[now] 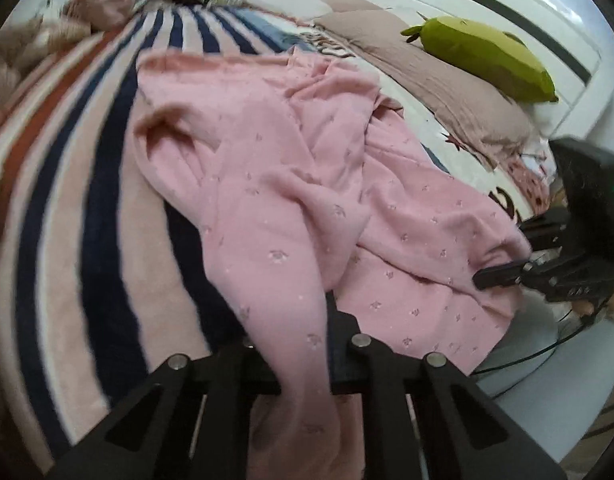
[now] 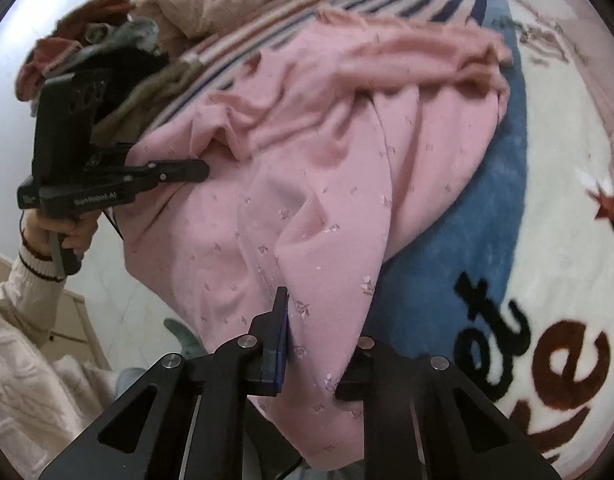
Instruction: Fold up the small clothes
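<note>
A pink garment with small flower prints (image 1: 307, 184) lies rumpled across the striped blanket (image 1: 87, 208) on the bed. My left gripper (image 1: 307, 360) is shut on a fold of the pink garment that drapes down between its fingers; it also shows in the right wrist view (image 2: 187, 170) at the garment's left edge. My right gripper (image 2: 315, 344) is shut on another edge of the pink garment (image 2: 327, 168), with the cloth pinched against its left finger (image 2: 279, 332). The right gripper shows in the left wrist view (image 1: 495, 276), fingertips at the garment's right edge.
A green plush pillow (image 1: 491, 60) and beige pillows (image 1: 447, 84) lie at the head of the bed. A heap of other clothes (image 2: 107, 40) sits at the far left. A white-and-blue rug-like blanket with letters (image 2: 547, 240) lies to the right.
</note>
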Motion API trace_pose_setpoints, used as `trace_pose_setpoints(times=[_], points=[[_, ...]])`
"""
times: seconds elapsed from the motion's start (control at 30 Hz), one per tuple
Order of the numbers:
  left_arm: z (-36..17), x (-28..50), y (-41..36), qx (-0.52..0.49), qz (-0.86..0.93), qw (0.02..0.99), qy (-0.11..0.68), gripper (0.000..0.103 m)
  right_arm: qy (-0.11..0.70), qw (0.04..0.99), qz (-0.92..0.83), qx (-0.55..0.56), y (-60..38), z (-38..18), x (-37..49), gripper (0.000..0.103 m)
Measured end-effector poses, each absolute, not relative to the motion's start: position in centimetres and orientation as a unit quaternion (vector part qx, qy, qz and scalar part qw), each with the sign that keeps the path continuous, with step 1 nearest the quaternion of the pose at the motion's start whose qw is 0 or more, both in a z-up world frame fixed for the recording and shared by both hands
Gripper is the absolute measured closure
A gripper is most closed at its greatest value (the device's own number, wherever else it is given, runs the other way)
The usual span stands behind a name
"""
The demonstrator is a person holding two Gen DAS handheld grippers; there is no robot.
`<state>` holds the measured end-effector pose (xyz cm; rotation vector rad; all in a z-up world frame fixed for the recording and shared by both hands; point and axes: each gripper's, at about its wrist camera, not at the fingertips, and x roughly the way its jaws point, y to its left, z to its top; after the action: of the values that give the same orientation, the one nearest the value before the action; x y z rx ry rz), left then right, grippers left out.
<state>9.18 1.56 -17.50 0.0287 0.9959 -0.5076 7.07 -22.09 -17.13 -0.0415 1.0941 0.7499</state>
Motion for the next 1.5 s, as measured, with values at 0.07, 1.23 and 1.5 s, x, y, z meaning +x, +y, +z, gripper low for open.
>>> trace_pose_setpoints(times=[0.07, 1.23, 1.5], points=[[-16.0, 8.8, 1.8, 0.011, -0.242, 0.857, 0.456, 0.094, 0.484, 0.801, 0.351, -0.005, -22.7, -16.2, 6.6, 0.094], [-15.2, 26.5, 5.3, -0.086, -0.148, 0.879, 0.445, 0.093, 0.461, 0.84, 0.262, 0.11, -22.1, -13.4, 25.1, 0.094], [-16.9, 27.6, 3.7, -0.064, -0.179, 0.858, 0.478, 0.047, 0.504, 0.816, 0.27, 0.083, -21.5, -15.5, 26.4, 0.064]])
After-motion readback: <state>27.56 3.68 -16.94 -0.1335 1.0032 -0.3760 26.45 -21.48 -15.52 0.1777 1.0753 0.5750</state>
